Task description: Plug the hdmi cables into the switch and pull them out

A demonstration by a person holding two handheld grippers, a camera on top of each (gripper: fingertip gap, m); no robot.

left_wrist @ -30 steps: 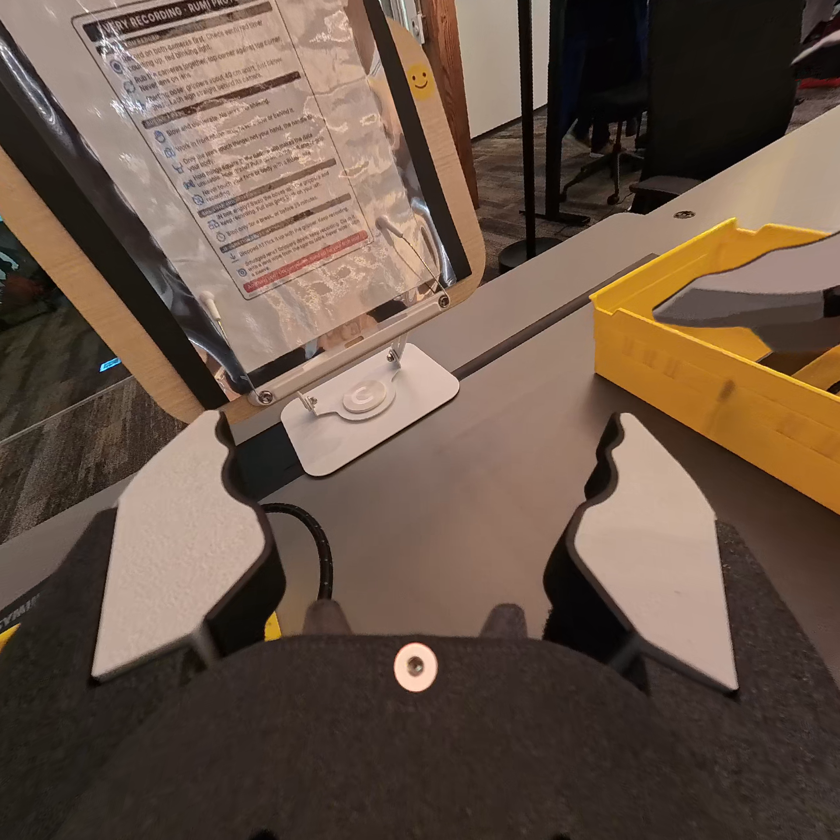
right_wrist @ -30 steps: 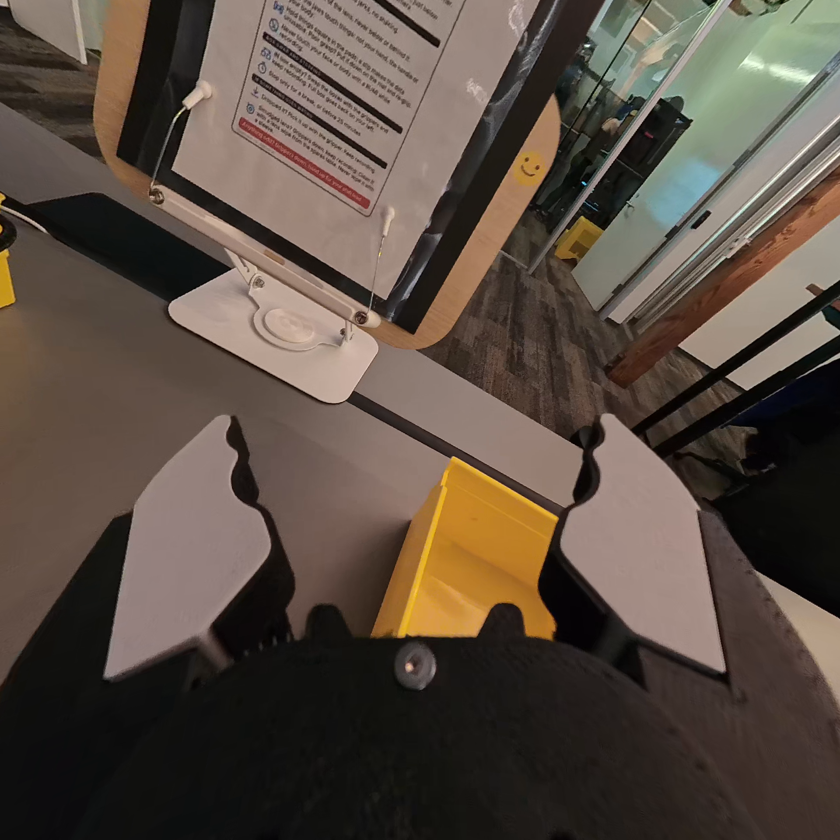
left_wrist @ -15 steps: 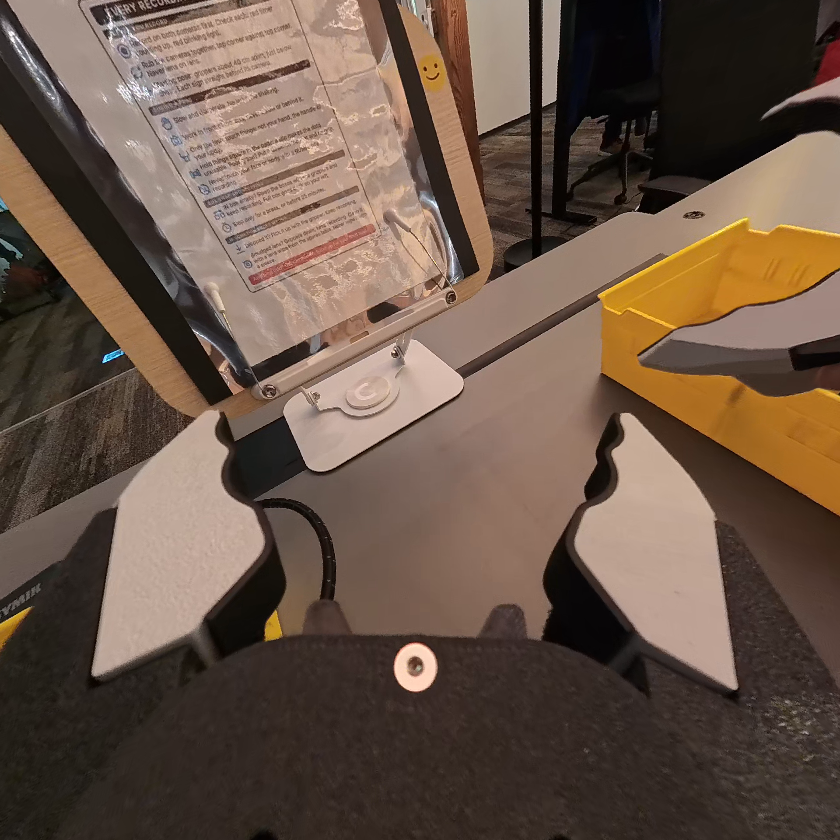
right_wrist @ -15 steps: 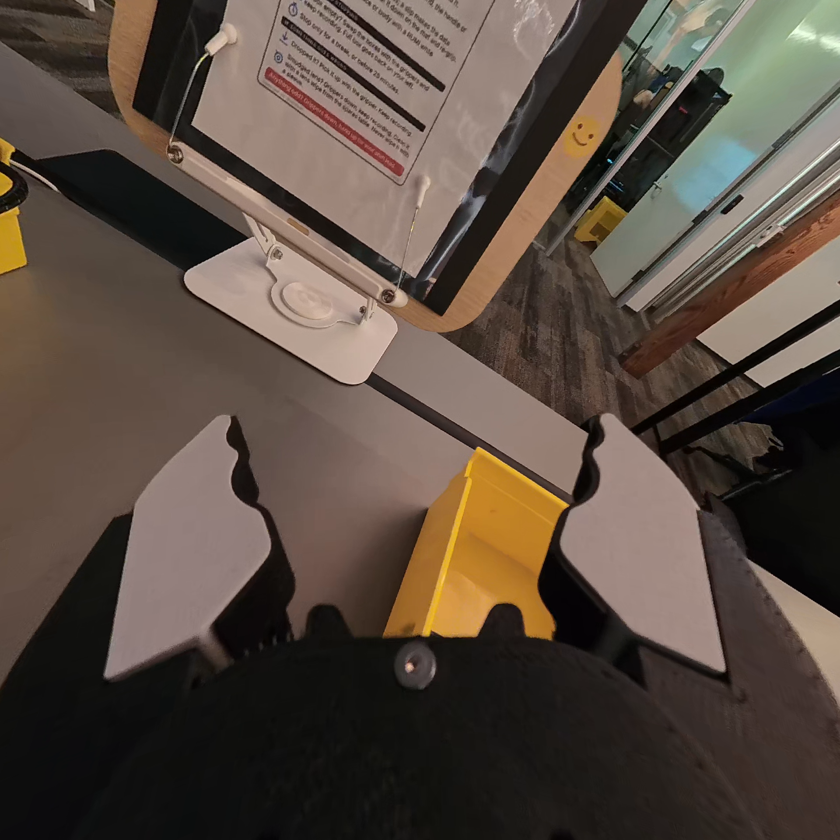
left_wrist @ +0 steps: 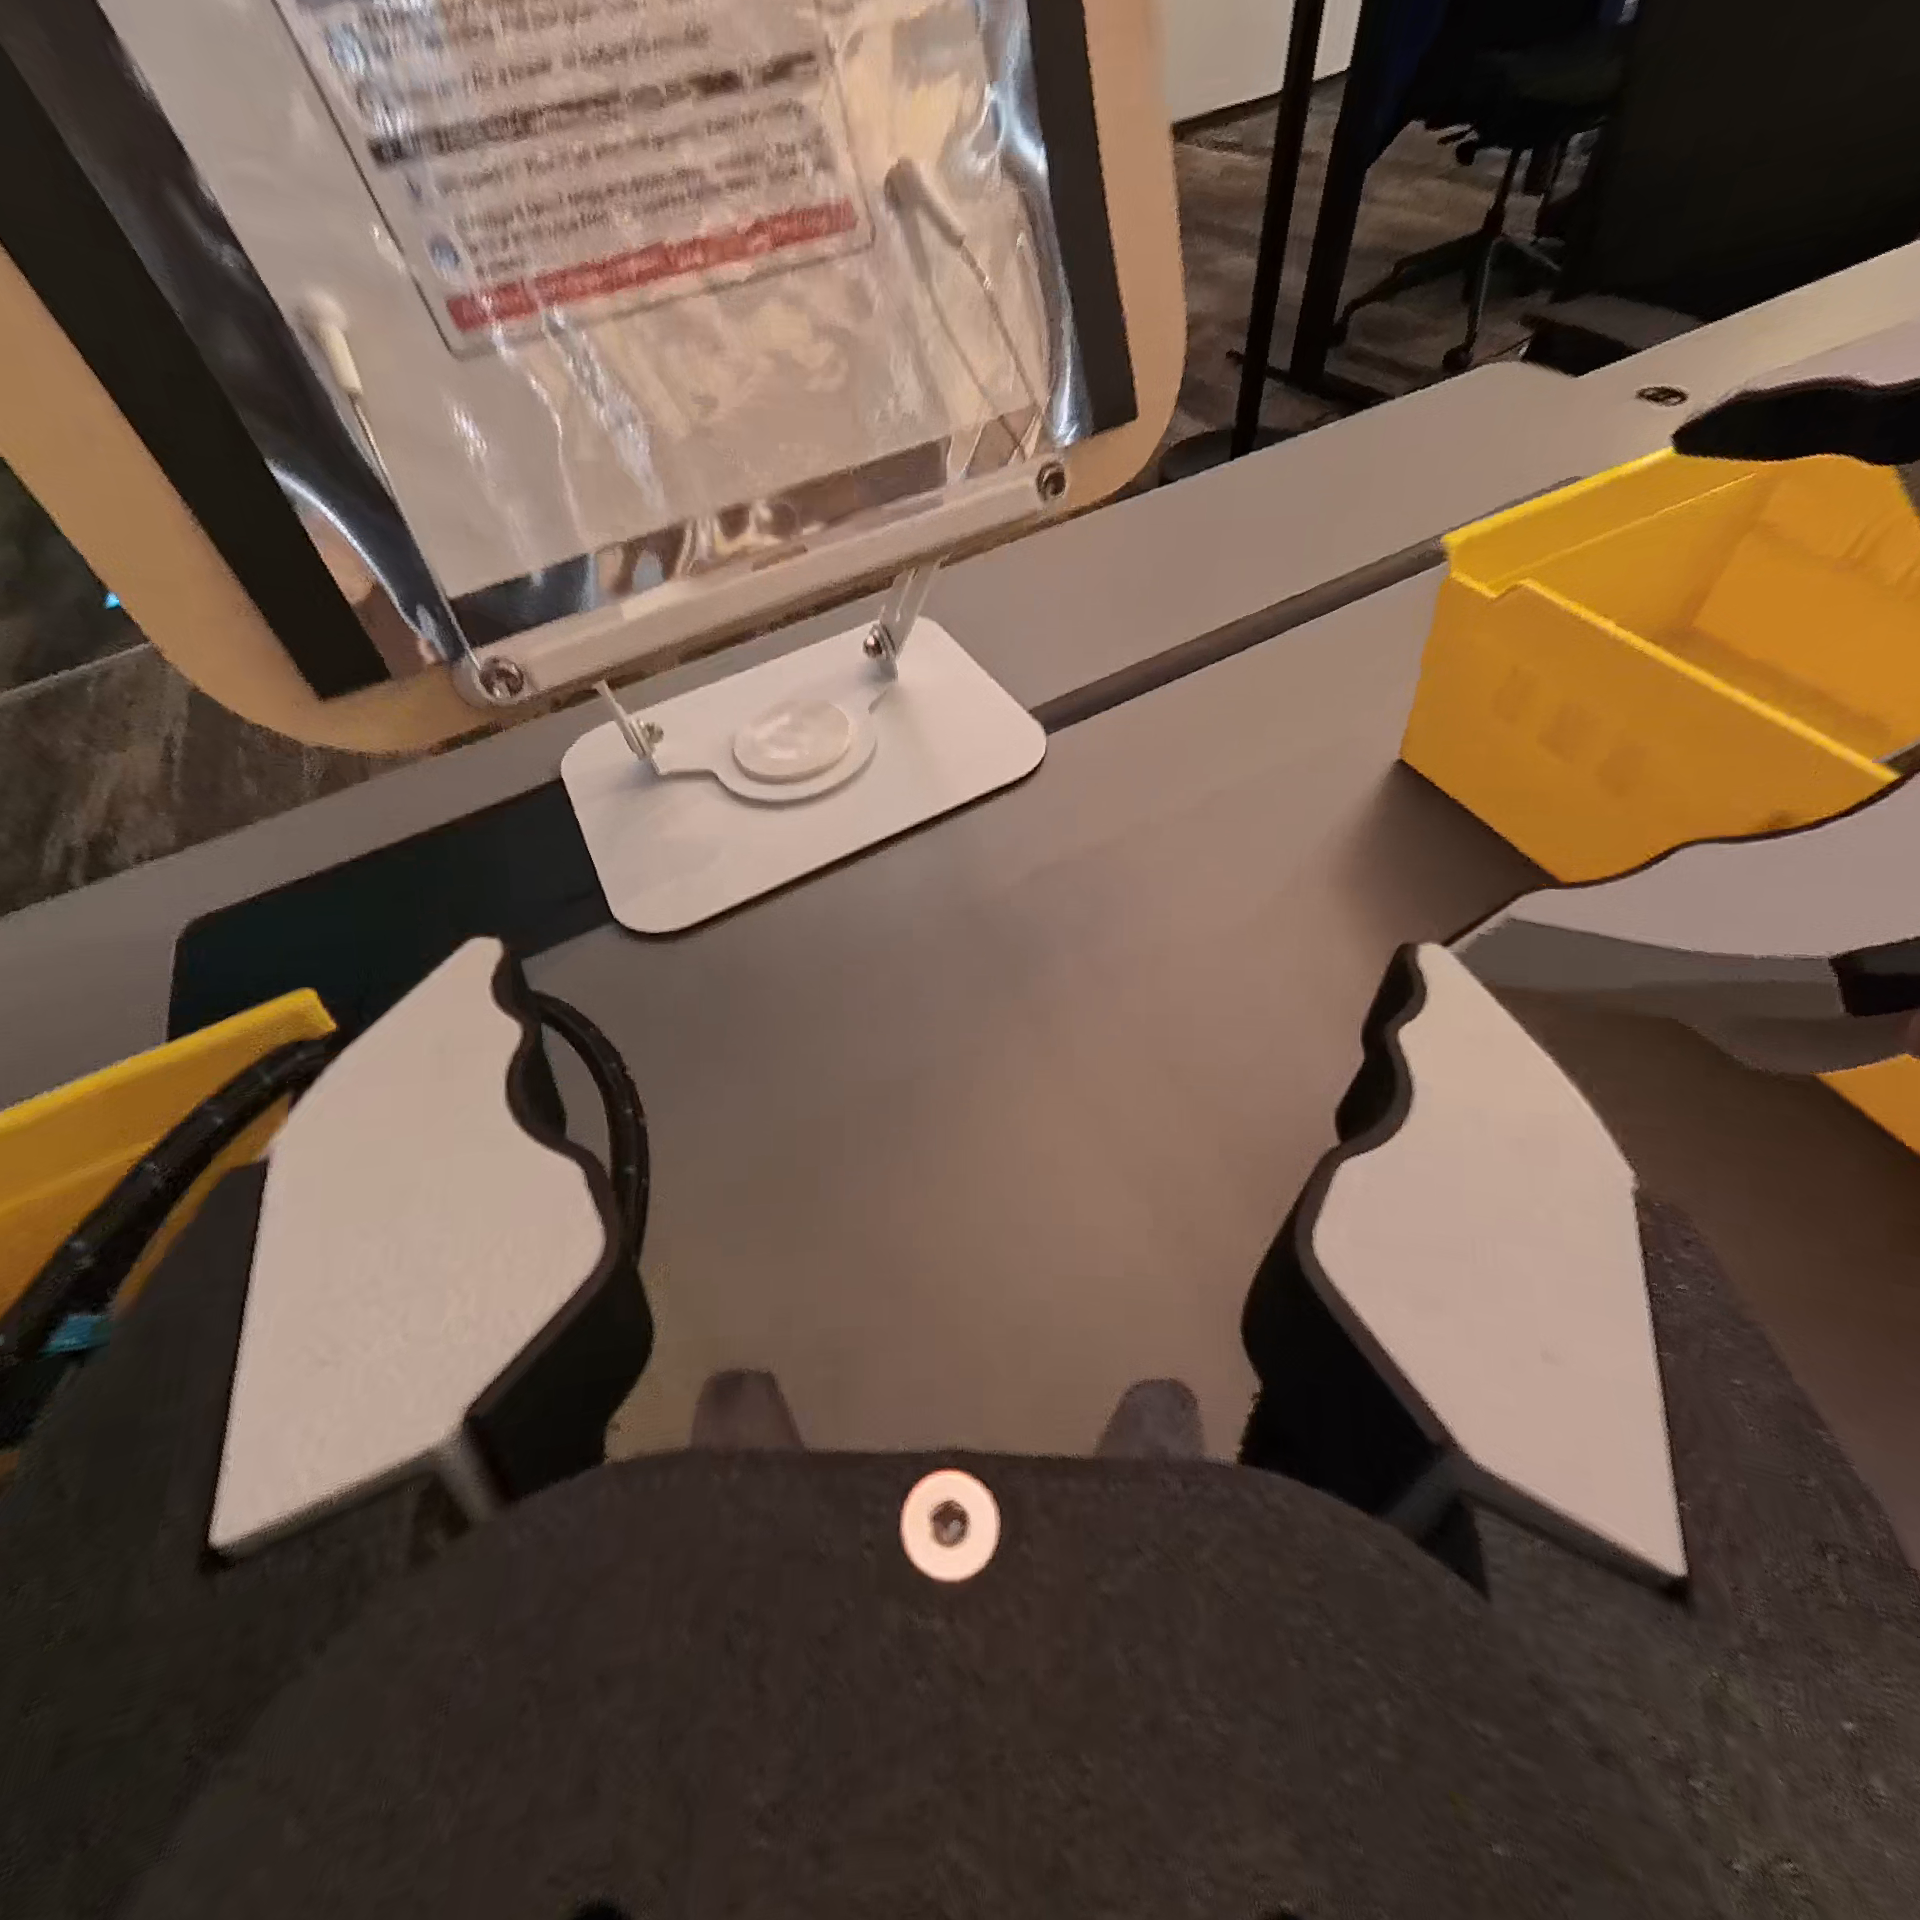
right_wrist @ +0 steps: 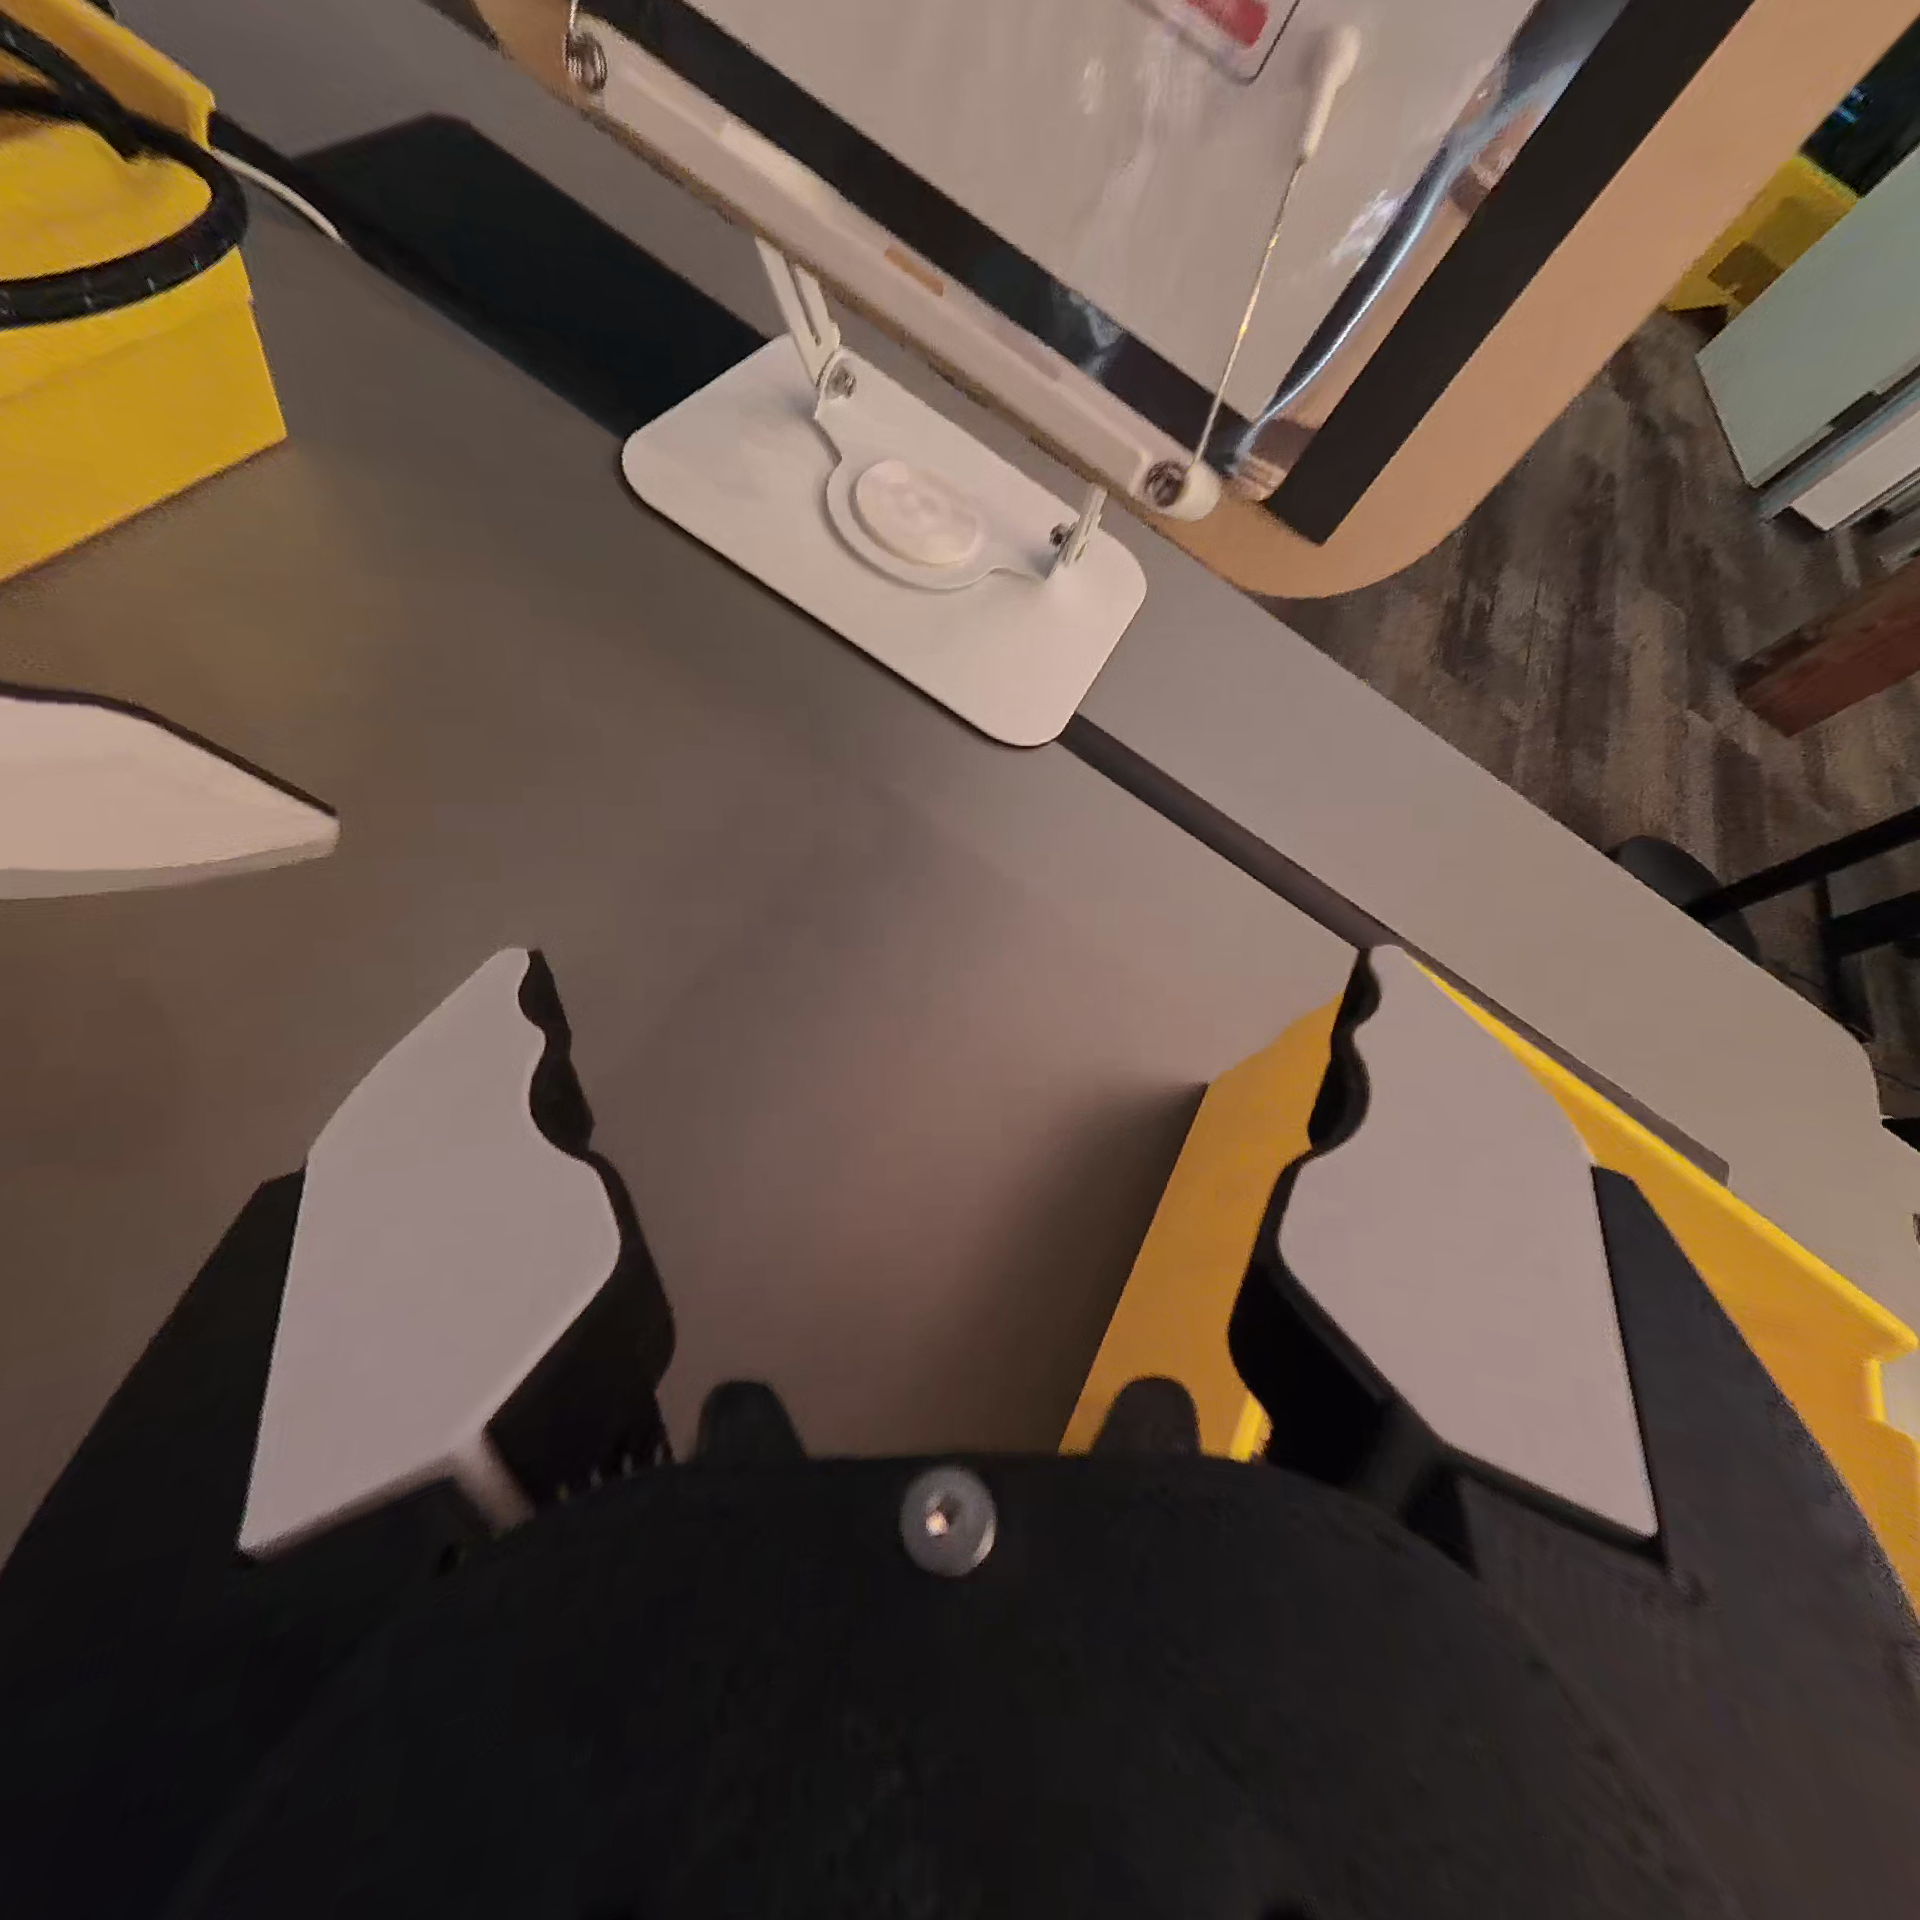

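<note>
HDMI cable [left_wrist: 623, 1122], black and braided, loops out of the yellow bin [left_wrist: 125, 1101] at your far left and curves just behind the left finger of your left claw [left_wrist: 956, 1049]. That claw is released, its fingers spread wide over the bare grey surface [left_wrist: 935, 1091] with nothing between them. Ahead of you at centre, the white stand base [left_wrist: 790, 821] carries the laminated instruction sheet [left_wrist: 665, 239]. To the right, your right claw [right_wrist: 935, 1049] is likewise released and empty, its right finger over the near corner of a second yellow bin [right_wrist: 1174, 1278], which looks empty where you can see into it.
</note>
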